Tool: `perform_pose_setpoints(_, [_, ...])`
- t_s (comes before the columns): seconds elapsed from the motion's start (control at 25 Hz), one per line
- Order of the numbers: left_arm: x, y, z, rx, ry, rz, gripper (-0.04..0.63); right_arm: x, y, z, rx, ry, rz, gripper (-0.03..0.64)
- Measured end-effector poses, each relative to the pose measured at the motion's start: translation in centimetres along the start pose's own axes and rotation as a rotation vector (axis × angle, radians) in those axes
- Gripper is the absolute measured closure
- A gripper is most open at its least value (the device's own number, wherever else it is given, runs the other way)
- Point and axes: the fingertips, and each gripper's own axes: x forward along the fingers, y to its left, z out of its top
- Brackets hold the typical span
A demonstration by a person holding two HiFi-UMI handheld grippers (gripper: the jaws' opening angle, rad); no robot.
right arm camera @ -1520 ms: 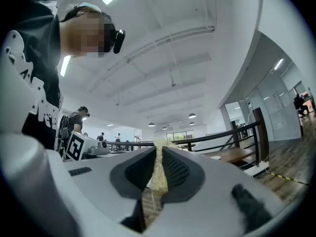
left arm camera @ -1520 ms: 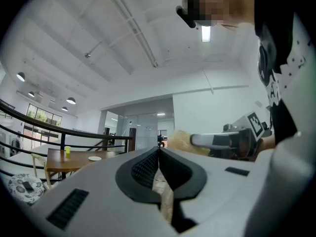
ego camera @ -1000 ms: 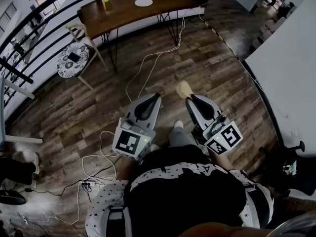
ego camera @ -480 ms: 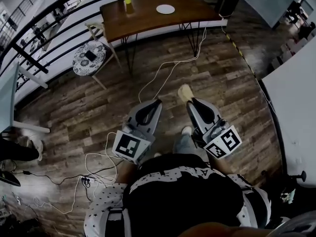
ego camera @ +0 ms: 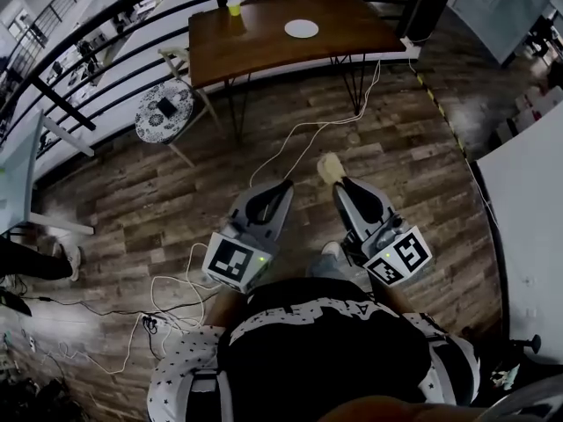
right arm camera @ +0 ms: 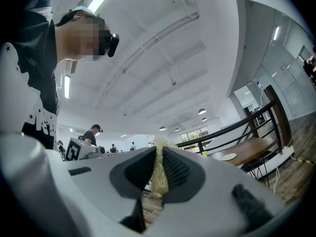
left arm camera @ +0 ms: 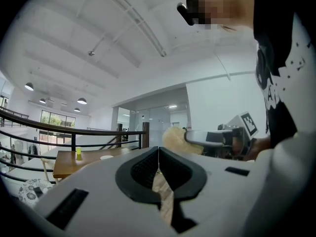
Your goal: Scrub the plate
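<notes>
— Head view: what's changed?
— The worktop [ego camera: 264, 47] with the white plate [ego camera: 301, 28] has drawn nearer but stays well off; no scrubbing yet.
— Left gripper view?
— Left hand-held gripper [left arm camera: 158, 152] closed, empty.
— Right gripper view?
— Right hand-held gripper [right arm camera: 159, 157] clamps a yellow scrubber [right arm camera: 159, 177].

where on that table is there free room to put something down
The table is mostly bare: the wide near strip in front of the yellow cup and the plate, the gap between them, and the right end past the plate. Nowhere is crowded.
</notes>
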Motion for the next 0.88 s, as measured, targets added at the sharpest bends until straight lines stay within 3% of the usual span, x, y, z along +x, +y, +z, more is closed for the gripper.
perform_pose_setpoints(0.2, [2.9, -0.1, -0.1, 0.009, 0.007, 0.005, 0.581, 0.3, -2.7, 0.4, 0.005, -0.006, 0.026, 0.568])
perform_pose_setpoints(0.44, [5.6, -0.4, -0.2, -0.058, 0.014, 0.041, 0.581, 0.1, -5.7, 0.6, 0.015, 0.005, 0.056, 0.568])
perform_pose_setpoints(0.88, [10.2, 0.0, -0.6, -0.017, 0.035, 0.098, 0.581, 0.5, -10.8, 1.8, 0.035, -0.008, 0.097, 0.568])
